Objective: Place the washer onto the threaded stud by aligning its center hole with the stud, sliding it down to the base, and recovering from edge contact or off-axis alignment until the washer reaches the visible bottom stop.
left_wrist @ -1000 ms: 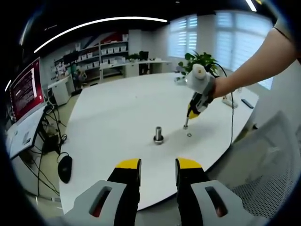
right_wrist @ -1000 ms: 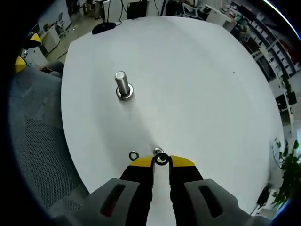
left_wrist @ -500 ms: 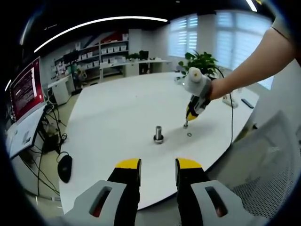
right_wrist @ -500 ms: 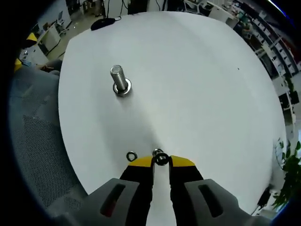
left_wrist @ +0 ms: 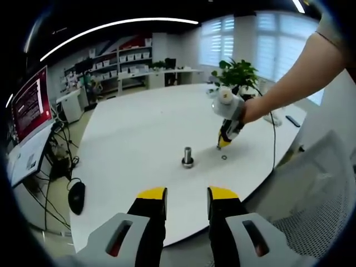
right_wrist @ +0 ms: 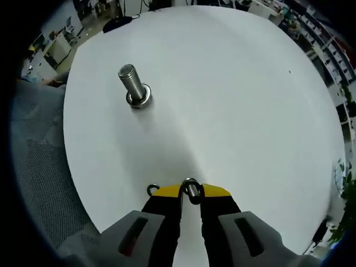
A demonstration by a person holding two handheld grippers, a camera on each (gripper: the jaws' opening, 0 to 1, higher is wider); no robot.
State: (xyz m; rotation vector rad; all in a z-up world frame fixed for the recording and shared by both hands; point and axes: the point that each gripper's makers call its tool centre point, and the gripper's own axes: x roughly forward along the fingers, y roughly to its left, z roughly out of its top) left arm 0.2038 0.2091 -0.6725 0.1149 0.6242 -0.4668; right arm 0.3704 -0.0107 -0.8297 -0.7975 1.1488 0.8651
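So in the left gripper view, far left there's a red monitor [left_wrist: 29,105] on a side bench, with a dark mouse [left_wrist: 77,198] on the floor-side clutter below it, all well off the white desk [left_wrist: 139,133]. The desk edge curves round close in front of the left gripper [left_wrist: 187,201], whose jaws stand spread with nothing between them, hanging just short of that near edge. Middle of the desk, the threaded stud [left_wrist: 187,158] stands upright on its base, loads of bare white top all around it. Just right of it a spare washer [left_wrist: 223,158] lies flat on the desk, near the stud but not touching. Above that the right gripper [left_wrist: 222,146] comes in held by a person's hand [left_wrist: 248,108], tip pointing down, close to the desk top. Further right there's a plant [left_wrist: 238,71] at the far edge and a mesh chair [left_wrist: 311,194] tucked against the near right edge. In the right gripper view, the stud [right_wrist: 133,89] sits up left, leaning in the fisheye, not far from the desk's left edge where the chair mesh begins. A second ring [right_wrist: 153,190] peeks out by the left jaw. The right gripper [right_wrist: 191,192] has its jaws pinching the washer [right_wrist: 191,187] at the tips, well apart from the stud, with wide open desk to the right.
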